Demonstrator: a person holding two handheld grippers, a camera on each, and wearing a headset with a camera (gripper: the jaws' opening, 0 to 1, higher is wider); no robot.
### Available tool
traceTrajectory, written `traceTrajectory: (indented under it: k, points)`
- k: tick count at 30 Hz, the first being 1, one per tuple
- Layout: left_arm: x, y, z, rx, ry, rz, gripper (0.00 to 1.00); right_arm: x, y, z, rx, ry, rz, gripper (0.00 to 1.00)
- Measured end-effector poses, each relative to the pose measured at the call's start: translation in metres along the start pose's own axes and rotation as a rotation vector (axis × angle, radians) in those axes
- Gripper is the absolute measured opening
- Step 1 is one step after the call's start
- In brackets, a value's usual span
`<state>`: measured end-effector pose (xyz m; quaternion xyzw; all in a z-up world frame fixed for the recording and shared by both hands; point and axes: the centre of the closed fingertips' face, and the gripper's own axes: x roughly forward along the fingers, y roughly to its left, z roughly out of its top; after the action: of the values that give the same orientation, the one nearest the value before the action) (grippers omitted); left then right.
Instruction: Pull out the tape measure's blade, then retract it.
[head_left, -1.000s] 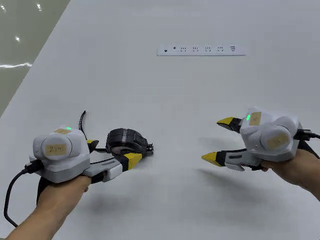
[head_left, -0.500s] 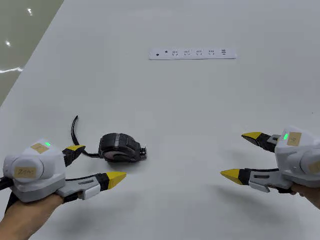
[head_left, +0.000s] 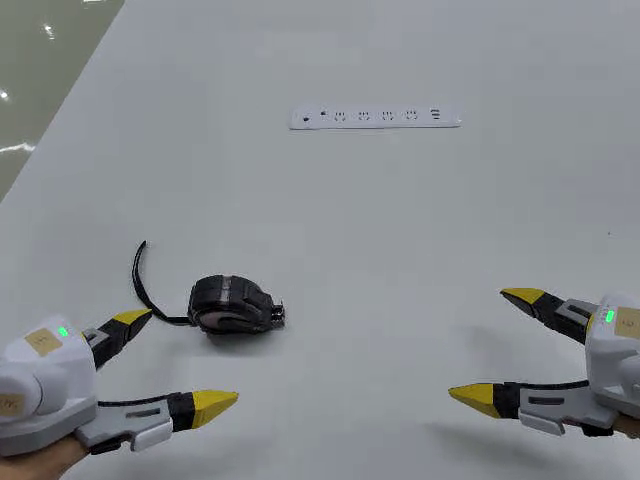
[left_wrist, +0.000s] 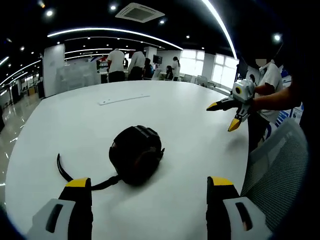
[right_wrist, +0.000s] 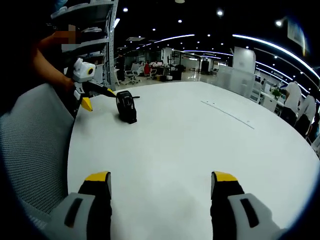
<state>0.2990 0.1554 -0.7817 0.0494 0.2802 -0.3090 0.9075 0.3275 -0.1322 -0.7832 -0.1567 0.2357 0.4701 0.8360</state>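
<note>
The tape measure (head_left: 235, 305) lies just ahead of the left tongs (head_left: 185, 358), its blade end (head_left: 279, 316) pointing toward the right tongs (head_left: 485, 344), well apart; both tongs gape empty

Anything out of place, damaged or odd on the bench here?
Nothing stands out. The tape measure lies on the table, blade in, strap trailing beside it; the power strip lies flat farther back. The left gripper and right gripper are open, apart from it.
</note>
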Motion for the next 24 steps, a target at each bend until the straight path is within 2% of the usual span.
traceTrajectory:
  k: [2, 4, 11, 24]
  points:
    - [0.0, -0.002, -0.001, 0.019, 0.003, -0.007, 0.97, -0.001, 0.004, 0.006, -0.011, -0.036, 0.004, 0.88]
    - [-0.001, -0.004, 0.001, 0.022, -0.004, -0.02, 1.0, -0.001, 0.005, 0.007, 0.002, -0.05, 0.008, 0.9]
    - [-0.001, -0.006, 0.009, 0.031, -0.04, -0.034, 1.0, -0.001, 0.011, 0.007, 0.014, -0.079, 0.012, 1.0]
    - [-0.001, -0.006, 0.009, 0.02, -0.054, -0.038, 1.0, -0.002, 0.015, 0.001, 0.013, -0.071, 0.017, 1.0]
